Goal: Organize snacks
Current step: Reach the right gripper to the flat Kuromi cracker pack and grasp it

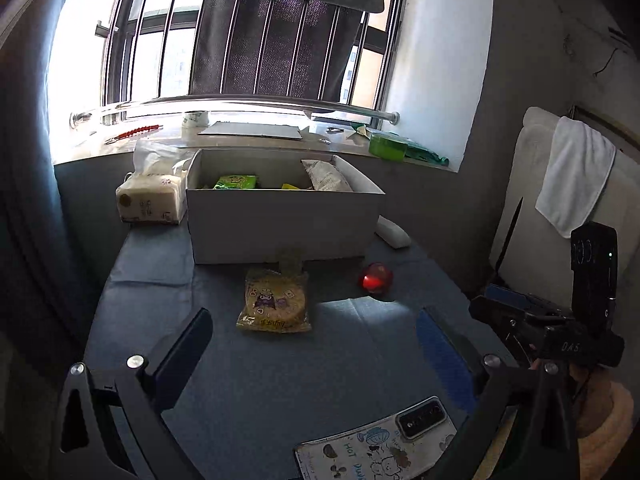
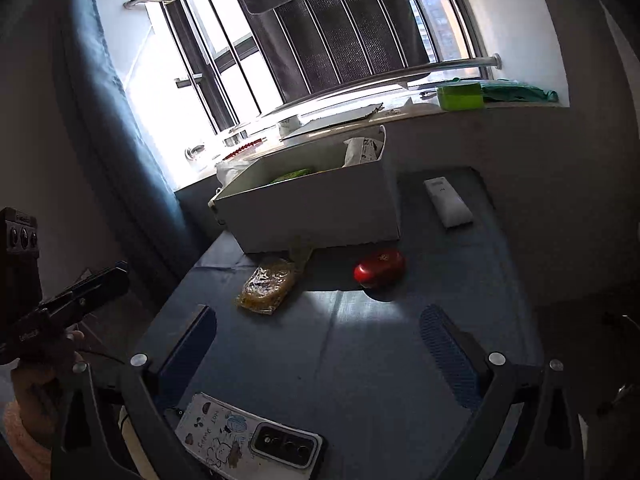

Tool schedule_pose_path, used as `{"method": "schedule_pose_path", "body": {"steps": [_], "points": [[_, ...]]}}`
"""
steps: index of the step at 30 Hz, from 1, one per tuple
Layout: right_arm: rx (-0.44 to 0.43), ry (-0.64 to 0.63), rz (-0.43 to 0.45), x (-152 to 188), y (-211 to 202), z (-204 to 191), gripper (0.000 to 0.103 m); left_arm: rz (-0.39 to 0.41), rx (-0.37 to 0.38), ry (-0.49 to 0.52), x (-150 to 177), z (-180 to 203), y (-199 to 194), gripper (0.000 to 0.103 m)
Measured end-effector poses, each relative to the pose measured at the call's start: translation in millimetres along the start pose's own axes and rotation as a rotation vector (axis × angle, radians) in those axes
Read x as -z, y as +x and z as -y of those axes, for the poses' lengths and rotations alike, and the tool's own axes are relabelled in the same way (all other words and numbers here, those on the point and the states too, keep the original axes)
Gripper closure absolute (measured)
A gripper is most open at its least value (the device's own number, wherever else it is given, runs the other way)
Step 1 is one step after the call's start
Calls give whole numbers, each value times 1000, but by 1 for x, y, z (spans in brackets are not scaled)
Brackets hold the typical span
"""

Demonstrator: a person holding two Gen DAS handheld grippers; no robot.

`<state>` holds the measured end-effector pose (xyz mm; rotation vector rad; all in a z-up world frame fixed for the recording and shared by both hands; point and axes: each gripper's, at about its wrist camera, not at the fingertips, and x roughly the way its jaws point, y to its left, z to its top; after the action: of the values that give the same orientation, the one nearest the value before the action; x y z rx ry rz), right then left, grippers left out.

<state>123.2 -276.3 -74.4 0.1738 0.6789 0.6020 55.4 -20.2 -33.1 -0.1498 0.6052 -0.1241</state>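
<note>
Yellow snack packet lies on our blue table just before the white box, a red snack nearby. We hold our left gripper and right gripper wide apart, gripping nothing.

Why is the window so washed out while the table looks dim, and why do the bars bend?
Left wrist view: window overexposed by backlight, tablecloth dim except one sunlit patch. Right wrist view: same glare, red snack partly shadowed. The fisheye lenses curve the bars.
</note>
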Motion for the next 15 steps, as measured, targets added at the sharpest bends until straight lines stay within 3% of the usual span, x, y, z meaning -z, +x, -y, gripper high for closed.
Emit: {"method": "schedule_pose_path", "body": {"steps": [3, 8, 15], "points": [[18, 9, -41, 1, 14, 3, 0, -6, -10, -16, 5, -7, -2, 0], [-60, -38, -94, -10, 44, -15, 0, -6, -27, -64, 8, -25, -6, 0], [-61, -118, -259, -25, 128, -60, 0, 2, -48, -96, 11, -41, -11, 0]]}}
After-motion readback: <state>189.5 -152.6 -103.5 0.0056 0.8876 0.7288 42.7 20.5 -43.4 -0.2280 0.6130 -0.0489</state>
